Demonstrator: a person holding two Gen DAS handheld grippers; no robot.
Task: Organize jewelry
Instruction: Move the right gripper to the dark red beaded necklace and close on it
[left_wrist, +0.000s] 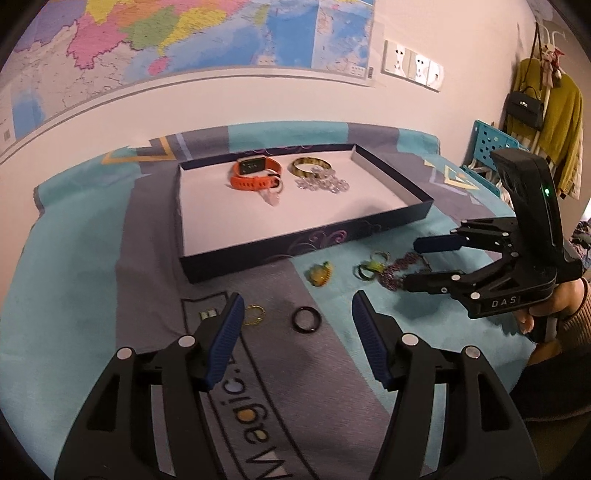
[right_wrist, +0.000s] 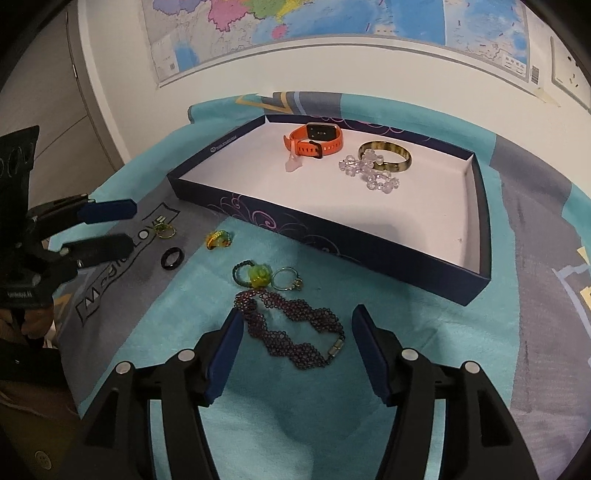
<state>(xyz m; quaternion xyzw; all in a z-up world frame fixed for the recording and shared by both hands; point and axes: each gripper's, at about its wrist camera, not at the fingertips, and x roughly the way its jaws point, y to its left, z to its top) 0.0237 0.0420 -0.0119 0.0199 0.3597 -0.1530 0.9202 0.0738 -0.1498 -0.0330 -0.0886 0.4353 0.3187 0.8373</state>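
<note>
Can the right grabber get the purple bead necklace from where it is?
Probably yes. The right gripper is open, and the purple bead necklace lies flat on the cloth right between its fingers, with nothing on top.

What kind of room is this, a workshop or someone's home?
Probably a home, likely a bedroom: a large colourful wall map, a black handbag and mustard-yellow garment hanging on the wall, and a teal-and-grey printed cloth spread as the work surface.
</note>
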